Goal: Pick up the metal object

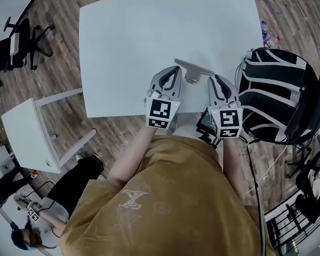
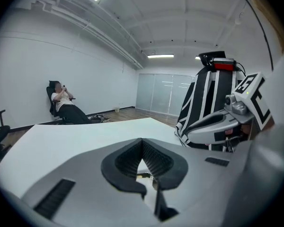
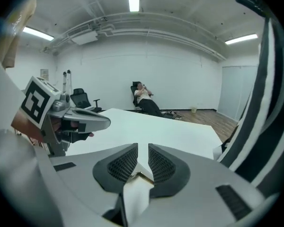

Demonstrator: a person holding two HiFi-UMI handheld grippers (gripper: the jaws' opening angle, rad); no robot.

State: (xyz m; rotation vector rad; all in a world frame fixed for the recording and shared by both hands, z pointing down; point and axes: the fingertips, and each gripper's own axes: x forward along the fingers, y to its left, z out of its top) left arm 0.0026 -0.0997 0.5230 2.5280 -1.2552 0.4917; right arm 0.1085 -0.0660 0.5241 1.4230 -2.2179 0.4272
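Metal object (image 1: 193,71) lying flat on the white table (image 1: 149,36), close to the near edge and right between the two grippers, so not lifted yet. Left gripper (image 1: 177,68) just beside its left end, tongs closed up with the tips touching each other and nothing pinched, only a little sliver of the metal peeking through the gap lower down in the left gripper view. Right gripper (image 1: 214,78) just off the right end, tongs a narrow slit apart, pads not pressing on anything, with bare tabletop and a thin metallic edge showing low in the slit. Can't really tell if either one is actually touching the thing. Big black-and-white striped backpack (image 1: 277,95) off the table's right side, near the right gripper. Further out, a small white side table (image 1: 26,137) on the wood floor to the left, plus a person in an office chair (image 2: 64,103) way back by the wall.
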